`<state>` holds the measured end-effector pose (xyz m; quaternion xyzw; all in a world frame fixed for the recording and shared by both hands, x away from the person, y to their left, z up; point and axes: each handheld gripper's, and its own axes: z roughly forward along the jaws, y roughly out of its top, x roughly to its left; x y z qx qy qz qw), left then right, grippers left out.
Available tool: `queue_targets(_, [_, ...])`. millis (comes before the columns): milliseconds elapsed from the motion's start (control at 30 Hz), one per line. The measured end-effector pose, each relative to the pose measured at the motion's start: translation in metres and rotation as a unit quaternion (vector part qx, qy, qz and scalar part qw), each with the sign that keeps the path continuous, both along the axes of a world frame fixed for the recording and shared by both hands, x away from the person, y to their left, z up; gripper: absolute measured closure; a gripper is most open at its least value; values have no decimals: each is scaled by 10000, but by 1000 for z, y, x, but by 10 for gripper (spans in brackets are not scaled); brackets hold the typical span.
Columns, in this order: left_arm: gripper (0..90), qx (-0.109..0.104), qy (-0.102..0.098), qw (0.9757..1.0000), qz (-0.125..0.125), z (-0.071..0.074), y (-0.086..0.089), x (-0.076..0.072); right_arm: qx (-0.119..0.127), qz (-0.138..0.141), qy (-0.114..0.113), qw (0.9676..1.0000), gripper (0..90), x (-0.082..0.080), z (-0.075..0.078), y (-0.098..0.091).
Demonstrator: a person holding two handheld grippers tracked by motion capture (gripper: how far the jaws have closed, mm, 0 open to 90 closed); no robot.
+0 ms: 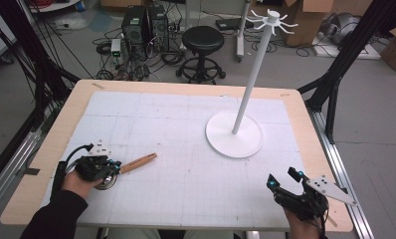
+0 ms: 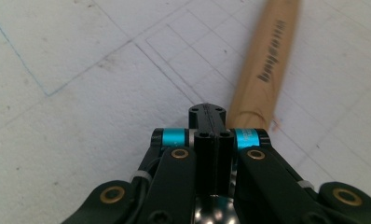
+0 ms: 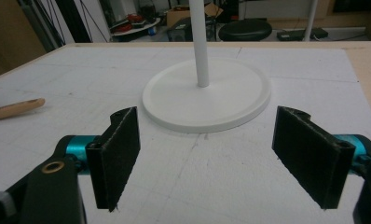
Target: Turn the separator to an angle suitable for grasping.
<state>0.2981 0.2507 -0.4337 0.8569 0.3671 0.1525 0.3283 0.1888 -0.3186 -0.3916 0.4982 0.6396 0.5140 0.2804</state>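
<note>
Jaws of my left gripper (image 2: pixel 210 122) are pressed together beside one wooden handle (image 1: pixel 138 163), left of the single white stand (image 1: pixel 234 133); my right gripper's (image 3: pixel 211 158) gape wide, holding nothing.

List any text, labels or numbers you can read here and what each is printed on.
Wooden handle: one line of dark print along it in the left gripper view, too blurred to read.
White mat: faint grid lines, no numbers or words legible.
Cardboard boxes on the floor: no legible marking.
</note>
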Motion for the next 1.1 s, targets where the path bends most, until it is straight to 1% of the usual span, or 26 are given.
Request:
queue_targets(33, [898, -37, 2, 10000, -9, 0, 1, -2, -2, -4, 4, 10000, 219, 0, 0, 0])
queue_targets(100, [899, -45, -29, 10000, -31, -1, 2, -6, -16, -20, 18, 10000, 220, 1, -1, 0])
queue_targets(133, [899, -71, -38, 10000, -1, -2, 2, -8, -5, -31, 51, 10000, 221, 1, -1, 0])
queue_targets(233, [899, -75, -67, 9999, 34, -2, 2, -9, -10, -26, 57, 10000, 224, 1, -1, 0])
queue_targets(400, [899, -142, -86, 9998, 73, -3, 3, -11, -20, -39, 46, 10000, 224, 1, -1, 0])
queue_targets(433, [898, -195, -73, 9997, 118, -3, 3, -11, -11, -49, 56, 10000, 224, 1, -1, 0])
queue_targets(467, [898, -213, -71, 9997, 124, -4, 4, -12, 5, -46, 63, 10000, 225, 1, -1, 0])
queue_targets(567, [899, -372, -40, 9992, 145, -5, 7, -15, 4, -43, 53, 10000, 224, 1, -1, 0])
queue_targets(700, [898, -458, -80, 9988, 170, -4, 8, -20, -4, -49, 51, 10000, 225, 0, -1, 0])
queue_targets(767, [898, -469, -187, 9984, 270, -3, 11, -23, -6, -50, 56, 10000, 225, 0, -1, 0])
queue_targets(833, [896, -548, -328, 9972, 383, -1, 14, -26, -14, -44, 41, 10000, 224, 1, -1, -1])
queue_targets(867, [895, -619, -395, 9964, 423, 0, 16, -28, -20, -44, 41, 10000, 225, 1, -1, -1])
queue_targets(900, [883, -730, -526, 9946, 519, 1, 18, -31, 1, -54, 53, 10000, 224, 1, -1, -1])
queue_targets(933, [843, -871, -631, 9925, 575, 3, 20, -34, 5, -49, 52, 10000, 224, 0, -1, -1])
queue_targets(967, [805, -1017, -758, 9899, 632, 5, 22, -38, -22, -49, 27, 10000, 224, 0, -1, -1])
queue_targets(1000, [742, -1183, -927, 9863, 677, 9, 24, -42, -15, -42, 25, 10000, 224, 0, 0, -1])
queue_targets(1033, [695, -1183, -927, 9863, 677, 9, 24, -42, -15, -42, 25, 10000, 224, 0, 0, -1])
queue_targets(1067, [633, -1753, -1225, 9744, 688, 17, 28, -51, -38, -17, -30, 10000, 218, 0, 1, -1])
queue_targets(1100, [559, -1950, -1339, 9688, 739, 21, 28, -55, -58, -25, -47, 10000, 206, 0, 1, 0])
